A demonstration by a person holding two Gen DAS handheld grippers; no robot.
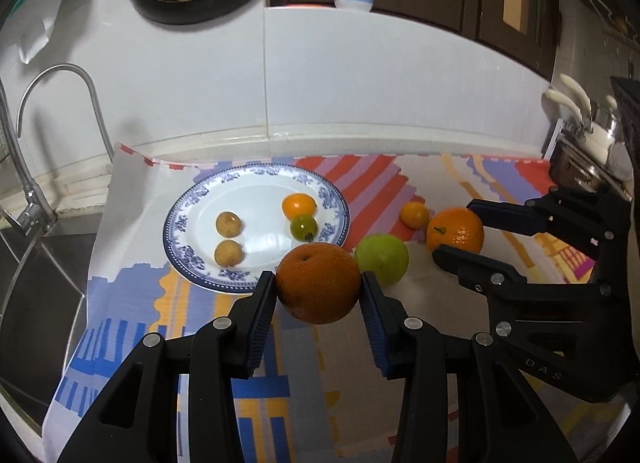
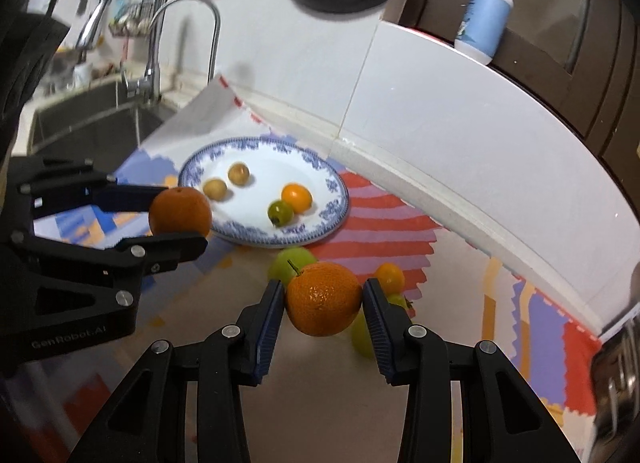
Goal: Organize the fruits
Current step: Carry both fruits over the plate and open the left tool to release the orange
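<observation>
Left gripper [image 1: 319, 283]: clamped on dark orange [image 1: 318, 283], pads pressed on both flanks, fruit clear of mat [image 1: 132, 303]. Held just beside near rim of plate [image 1: 176, 223], not yet over it.

Right gripper [image 2: 324, 299]: clamped on bright orange [image 2: 323, 298], stem up, pads tight on both sides. Fruit lifted off mat, to right of plate and near wall [image 1: 360, 83].

Both grips narrow, set by fruit width; no slack visible at either pad.

Done, judged from layout:
- On plate: two brown fruits [image 1: 228, 223], small orange fruit [image 1: 299, 205], small green fruit [image 1: 304, 226] touching it.
- Similar fruits paired on plate, so sorting by kind appears intended.

Left to do:
- Both oranges still in jaws, to be set down, probably together on free plate area.
- Green apple [image 1: 382, 259] on mat, just beside plate.
- Small orange fruit on mat [image 1: 415, 214], beyond apple.
- In right view, further green fruit [image 2: 362, 337] partly hidden behind right jaw; kind not clear.

Estimated progress: roughly half. Four items placed, two in transit, at least three on mat.

Caution: little bare plate left near front rim; round fruit liable to roll on release.
</observation>
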